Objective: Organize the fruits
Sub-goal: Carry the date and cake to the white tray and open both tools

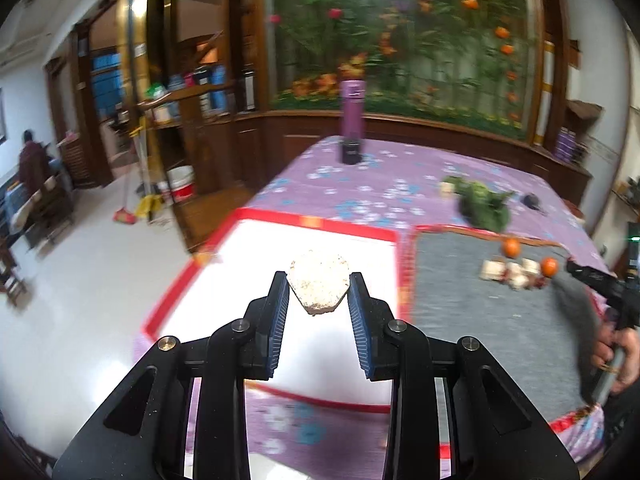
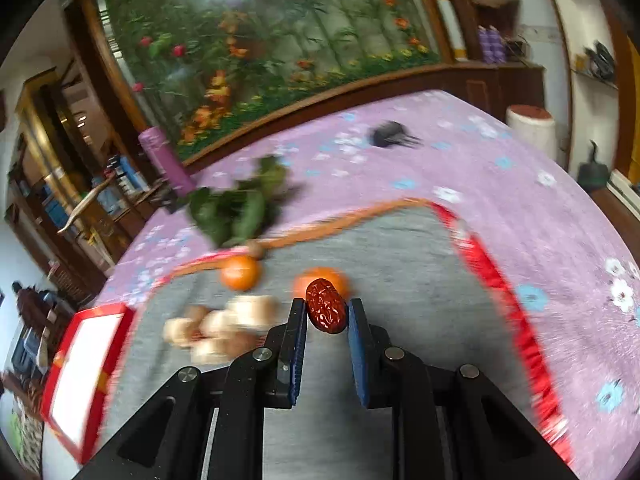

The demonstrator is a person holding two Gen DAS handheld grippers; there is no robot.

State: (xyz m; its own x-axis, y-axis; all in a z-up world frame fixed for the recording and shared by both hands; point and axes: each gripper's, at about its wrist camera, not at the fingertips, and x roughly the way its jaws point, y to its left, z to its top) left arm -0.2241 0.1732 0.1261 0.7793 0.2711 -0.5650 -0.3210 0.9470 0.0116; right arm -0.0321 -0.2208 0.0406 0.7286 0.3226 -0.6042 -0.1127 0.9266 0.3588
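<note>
My left gripper point(image 1: 319, 289) is shut on a pale beige chunk point(image 1: 319, 286) and holds it above a white tray with a red rim point(image 1: 316, 222). My right gripper point(image 2: 327, 312) is shut on a wrinkled red date point(image 2: 326, 311) above a grey mat with a red edge point(image 2: 400, 248). On the mat lie two oranges point(image 2: 239, 273) point(image 2: 340, 280) and several pale chunks point(image 2: 224, 326); they also show in the left wrist view, oranges point(image 1: 511, 247) and chunks point(image 1: 510, 271). The right gripper point(image 1: 592, 278) appears at the right edge of the left wrist view.
A bunch of green leaves point(image 2: 240, 204) lies on the purple flowered tablecloth point(image 2: 500, 184) behind the mat. A purple bottle point(image 1: 352, 120) stands at the table's far edge. A small dark object point(image 2: 390, 136) lies farther back. The white tray point(image 2: 86, 372) sits left of the mat.
</note>
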